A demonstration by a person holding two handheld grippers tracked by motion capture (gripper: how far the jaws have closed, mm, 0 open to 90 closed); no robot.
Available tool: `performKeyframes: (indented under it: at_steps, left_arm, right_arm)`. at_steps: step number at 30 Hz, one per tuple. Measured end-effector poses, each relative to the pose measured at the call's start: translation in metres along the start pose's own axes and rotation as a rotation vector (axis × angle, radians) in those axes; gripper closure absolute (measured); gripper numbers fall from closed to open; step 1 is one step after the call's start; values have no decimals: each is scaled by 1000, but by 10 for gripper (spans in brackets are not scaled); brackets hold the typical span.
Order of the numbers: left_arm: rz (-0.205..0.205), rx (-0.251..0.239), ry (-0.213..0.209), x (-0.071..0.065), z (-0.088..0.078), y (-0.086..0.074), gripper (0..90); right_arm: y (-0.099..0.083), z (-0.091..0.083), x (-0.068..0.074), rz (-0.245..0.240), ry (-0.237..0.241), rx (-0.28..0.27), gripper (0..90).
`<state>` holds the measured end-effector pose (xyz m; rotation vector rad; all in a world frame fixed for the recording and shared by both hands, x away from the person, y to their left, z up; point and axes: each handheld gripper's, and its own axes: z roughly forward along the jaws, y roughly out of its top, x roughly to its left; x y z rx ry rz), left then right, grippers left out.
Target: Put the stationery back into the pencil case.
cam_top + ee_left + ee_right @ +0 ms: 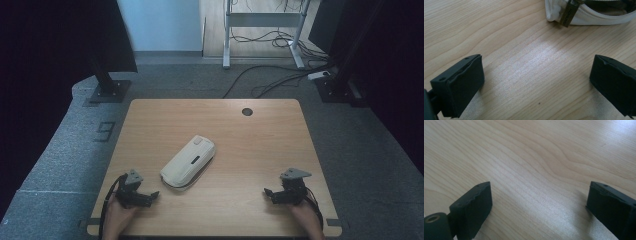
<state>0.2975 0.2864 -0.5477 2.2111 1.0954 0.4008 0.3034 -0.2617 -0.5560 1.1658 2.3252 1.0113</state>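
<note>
Two grippers are resting low over the wooden table (pixel 260 145), one in each of your hands, near the edge closest to you. You are holding the left gripper (pixel 148 197) at the near left corner, and its jaws are standing wide apart with nothing between them; in the left gripper view only bare wood grain is lying between the two black pads (pixel 461 82). You are holding the right gripper (pixel 270 194) at the near right side, and its jaws are likewise spread wide over empty tabletop, as the right gripper view is showing.

Between the two, a little nearer your left hand (pixel 119 216), a cream-white zip pouch (pixel 189 161) is lying flat and slanted on the table, its near end pointing toward your left gripper. In the left gripper view that end of the pouch (pixel 589 12) is sitting just ahead of the jaws, apart from them, with its zip partly undone and a brass-coloured zip pull (pixel 569 13) hanging at the corner.
</note>
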Motion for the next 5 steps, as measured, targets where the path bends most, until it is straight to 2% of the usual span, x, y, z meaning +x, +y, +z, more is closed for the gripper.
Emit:
performKeyframes:
  at_steps: [5]
  left_arm:
    - [-2, 0, 2, 0, 0, 0, 0]
  right_arm:
    - [-1, 0, 1, 4, 1, -1, 61]
